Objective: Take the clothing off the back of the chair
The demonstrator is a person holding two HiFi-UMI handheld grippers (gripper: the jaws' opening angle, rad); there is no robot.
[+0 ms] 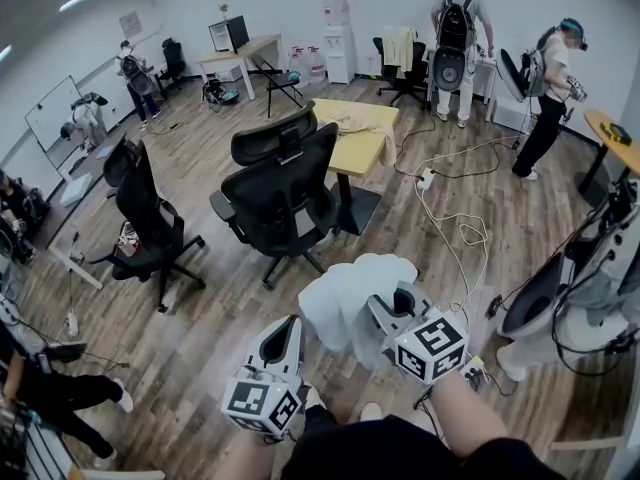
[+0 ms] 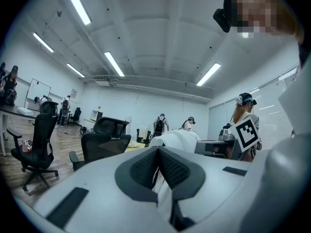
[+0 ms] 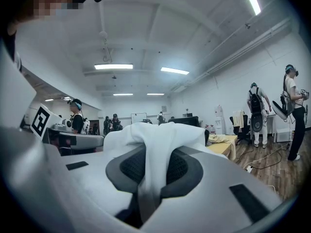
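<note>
While left gripper [image 1: 289, 328], right gripper [image 1: 399, 301] clamp white clothing [image 1: 345, 290], black chair [image 1: 285, 193] stands ahead.

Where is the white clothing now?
In the head view, low and middle: the white clothing is pinched in the right hand-held gripper, beside the left hand-held gripper, nearer than the black chair.

A yellow table [image 1: 357, 136] stands mid-room on the wood floor [image 1: 200, 318], and just to its right lies a white power strip [image 1: 426, 178] with a white cable [image 1: 452, 218] looping away from it. Beyond the table, by the far wall, are a water dispenser [image 1: 338, 38] and a desk [image 1: 245, 53] carrying a monitor [image 1: 228, 34]. A whiteboard [image 1: 52, 110] stands well to the table's left, and a person wearing a backpack [image 1: 456, 53] is beyond it to the right.
</note>
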